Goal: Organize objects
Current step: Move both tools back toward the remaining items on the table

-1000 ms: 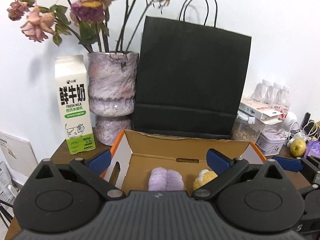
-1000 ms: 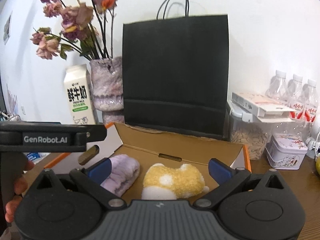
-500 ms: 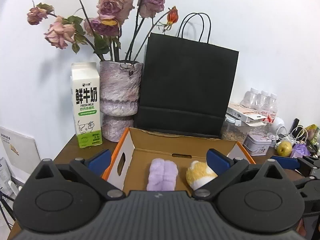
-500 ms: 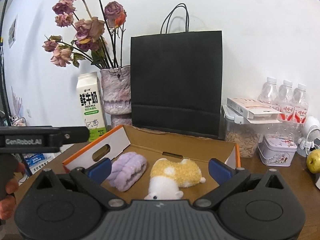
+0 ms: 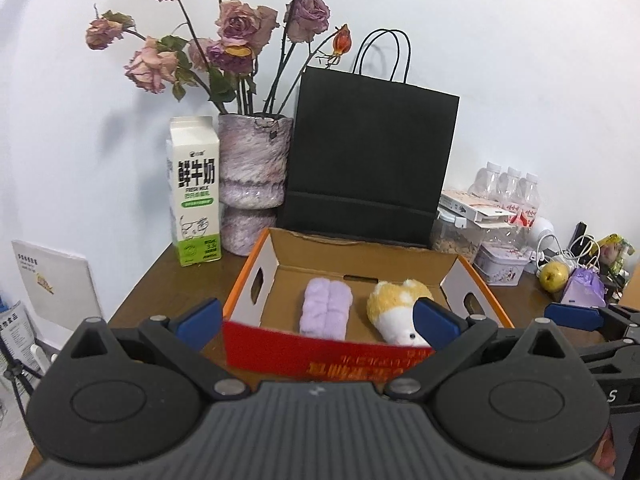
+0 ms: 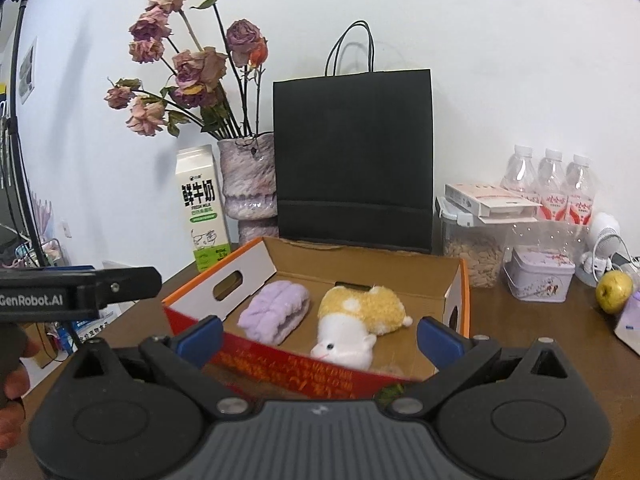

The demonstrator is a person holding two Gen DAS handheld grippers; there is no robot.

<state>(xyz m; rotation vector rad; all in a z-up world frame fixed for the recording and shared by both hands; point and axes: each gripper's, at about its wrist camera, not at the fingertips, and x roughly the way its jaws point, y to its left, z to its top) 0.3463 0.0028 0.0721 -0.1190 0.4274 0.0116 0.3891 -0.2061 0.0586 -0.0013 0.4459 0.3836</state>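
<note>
An open cardboard box (image 5: 276, 350) with an orange rim and a red front wall sits on the brown table. Inside lie a purple fluffy roll (image 5: 326, 308) on the left and a yellow and white plush toy (image 5: 396, 308) on the right. My left gripper (image 5: 318, 320) hovers open before the box's front wall, holding nothing. In the right wrist view the same box (image 6: 280, 364), purple roll (image 6: 276, 310) and plush toy (image 6: 360, 316) show, and my right gripper (image 6: 320, 338) is open and empty in front of them.
Behind the box stand a black paper bag (image 5: 368, 160), a vase of dried roses (image 5: 252, 172) and a milk carton (image 5: 196, 188). On the right are a tin (image 6: 538, 276), a jar (image 6: 472, 248), water bottles (image 6: 552, 184) and an apple (image 6: 614, 286).
Both grippers have drawn back from the box, so its red front wall now shows. Both stay open, and the purple roll and plush toy lie where they were.
</note>
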